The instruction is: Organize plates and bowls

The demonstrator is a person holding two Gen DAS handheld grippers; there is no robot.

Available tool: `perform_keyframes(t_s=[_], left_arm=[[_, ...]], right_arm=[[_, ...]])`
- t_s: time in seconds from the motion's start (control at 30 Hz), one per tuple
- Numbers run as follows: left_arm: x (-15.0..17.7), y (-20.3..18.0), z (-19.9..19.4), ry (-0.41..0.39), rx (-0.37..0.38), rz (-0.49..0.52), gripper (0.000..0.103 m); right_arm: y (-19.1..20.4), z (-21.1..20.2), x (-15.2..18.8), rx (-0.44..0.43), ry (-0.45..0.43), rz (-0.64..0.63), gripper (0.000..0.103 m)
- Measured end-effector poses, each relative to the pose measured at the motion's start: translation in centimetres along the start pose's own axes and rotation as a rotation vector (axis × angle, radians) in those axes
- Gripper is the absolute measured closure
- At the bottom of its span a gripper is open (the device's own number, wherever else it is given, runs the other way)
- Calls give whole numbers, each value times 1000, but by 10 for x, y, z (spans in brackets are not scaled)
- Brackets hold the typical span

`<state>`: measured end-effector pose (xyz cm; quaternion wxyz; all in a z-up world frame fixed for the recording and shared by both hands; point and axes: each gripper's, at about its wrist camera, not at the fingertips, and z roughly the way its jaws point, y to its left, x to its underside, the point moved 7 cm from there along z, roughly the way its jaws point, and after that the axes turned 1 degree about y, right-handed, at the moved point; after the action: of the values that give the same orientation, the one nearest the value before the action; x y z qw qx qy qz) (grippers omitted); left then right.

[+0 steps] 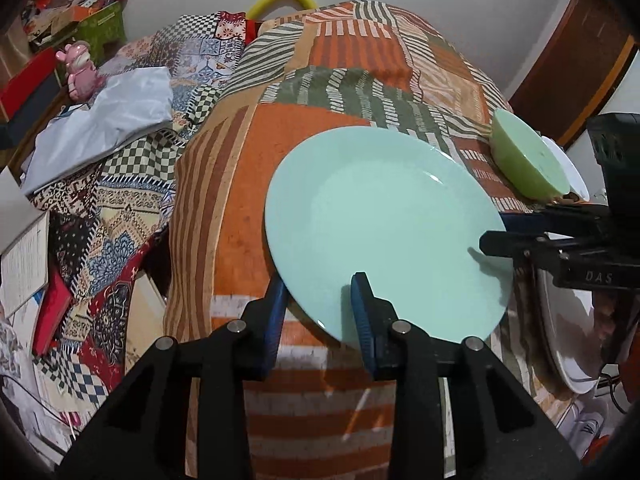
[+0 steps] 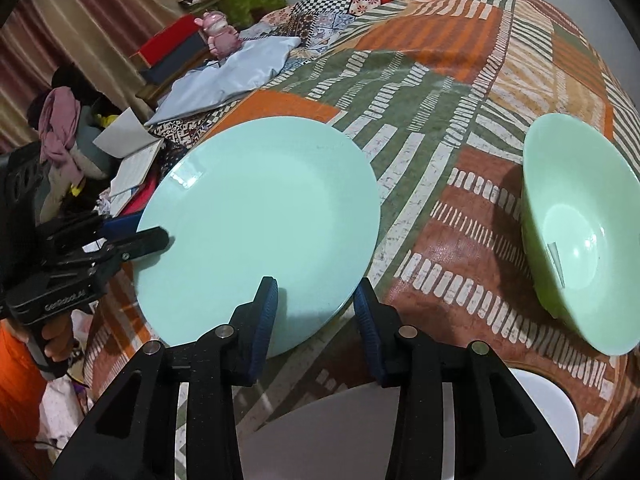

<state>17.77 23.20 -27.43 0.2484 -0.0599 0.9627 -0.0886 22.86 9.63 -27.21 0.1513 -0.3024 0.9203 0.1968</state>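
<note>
Both grippers — left gripper point(image 1: 320, 300) and right gripper point(image 2: 316, 304) — clenched the mint-green plate point(image 1: 384, 236) by its rim; next, I judged, came a level carry toward the white plate point(image 2: 544, 404).

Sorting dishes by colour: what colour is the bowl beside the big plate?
Pale green bowl, a yellower shade than the mint plate; clearest in the right wrist view.

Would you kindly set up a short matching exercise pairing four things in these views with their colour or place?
Things:
1. plate
2. bowl
3. white plate
4. figurine

Descriptions:
A. pink, at the far edge by the grey cloth
B. pale green, deep, right of the flat dish
C. mint, flat, rim between both grippers' fingers
D. white, at the near table edge

Pairs: 1-C, 2-B, 3-D, 4-A
</note>
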Motion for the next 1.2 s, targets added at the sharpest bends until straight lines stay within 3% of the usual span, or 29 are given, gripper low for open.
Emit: perform_keyframes(t_s=[0.47, 0.63, 0.87, 1.2], left_arm=[[-19, 10, 20, -8, 14, -65, 70], [-19, 7, 17, -39, 3, -54, 70], [-15, 7, 1, -64, 18, -101, 70], [-6, -21, -38, -118, 30, -77, 70]], right_arm=[[-10, 13, -17, -22, -11, 59, 66], [-4, 10, -13, 33, -40, -7, 67], [-2, -4, -11, 14, -74, 2, 67], [2, -38, -2, 0, -139, 21, 67]])
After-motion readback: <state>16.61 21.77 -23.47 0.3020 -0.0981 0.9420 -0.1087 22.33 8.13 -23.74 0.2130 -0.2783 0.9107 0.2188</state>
